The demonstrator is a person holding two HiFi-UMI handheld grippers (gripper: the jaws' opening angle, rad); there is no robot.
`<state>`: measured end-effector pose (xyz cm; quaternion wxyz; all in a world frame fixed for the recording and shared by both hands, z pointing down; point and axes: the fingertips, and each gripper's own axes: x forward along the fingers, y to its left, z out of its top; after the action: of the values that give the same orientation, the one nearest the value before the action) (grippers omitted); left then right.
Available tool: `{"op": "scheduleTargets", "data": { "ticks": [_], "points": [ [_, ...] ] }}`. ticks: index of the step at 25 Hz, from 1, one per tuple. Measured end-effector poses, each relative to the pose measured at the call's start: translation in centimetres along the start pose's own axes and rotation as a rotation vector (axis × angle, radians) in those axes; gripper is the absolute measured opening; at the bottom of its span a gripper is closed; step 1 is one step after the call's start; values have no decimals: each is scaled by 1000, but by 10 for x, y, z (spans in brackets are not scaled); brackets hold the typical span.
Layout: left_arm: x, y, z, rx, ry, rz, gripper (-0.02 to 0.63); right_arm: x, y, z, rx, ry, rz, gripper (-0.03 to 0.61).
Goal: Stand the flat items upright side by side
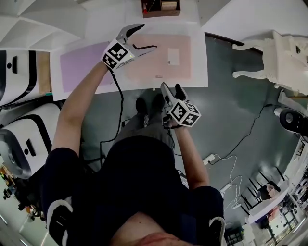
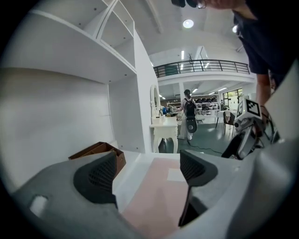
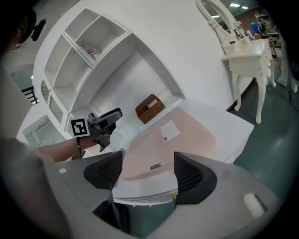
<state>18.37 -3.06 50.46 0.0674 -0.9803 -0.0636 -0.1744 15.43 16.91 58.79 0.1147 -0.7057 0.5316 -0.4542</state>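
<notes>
Skid risk: pink flat item [image 1: 159, 65] lies flush on the table [image 1: 199, 53], left claw [image 1: 147, 37] wide and empty above it, right claw [image 1: 172, 90] likewise off the front edge; a pinch may push, not lift.

Bare table [image 1: 198, 57] lies open to the right of the flat pink folder [image 1: 163, 62]; a brown box [image 1: 160, 8] blocks the far edge.

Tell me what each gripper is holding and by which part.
Nothing is held. The left gripper is open above the flat pale pink sheet; the right gripper is open and empty.
</notes>
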Motion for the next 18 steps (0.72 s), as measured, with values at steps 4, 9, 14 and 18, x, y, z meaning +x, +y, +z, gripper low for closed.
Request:
{"op": "scheduleTargets", "data": {
  "ticks": [4,9,14,18],
  "points": [
    [31,1,-19,-2,44,-76,439,17,-16,-8,61,19,-22,345],
    [60,-1,-50,1,127,-172,439,32,-31,-19,163,29,-38,348],
    [78,-2,-78,30,250,-281,439,42,-37,-22,270,6,-28,347],
    [89,1,-95,20,320,-350,437,51,-42,-23,288,-2,-33,347]
  ]
}}
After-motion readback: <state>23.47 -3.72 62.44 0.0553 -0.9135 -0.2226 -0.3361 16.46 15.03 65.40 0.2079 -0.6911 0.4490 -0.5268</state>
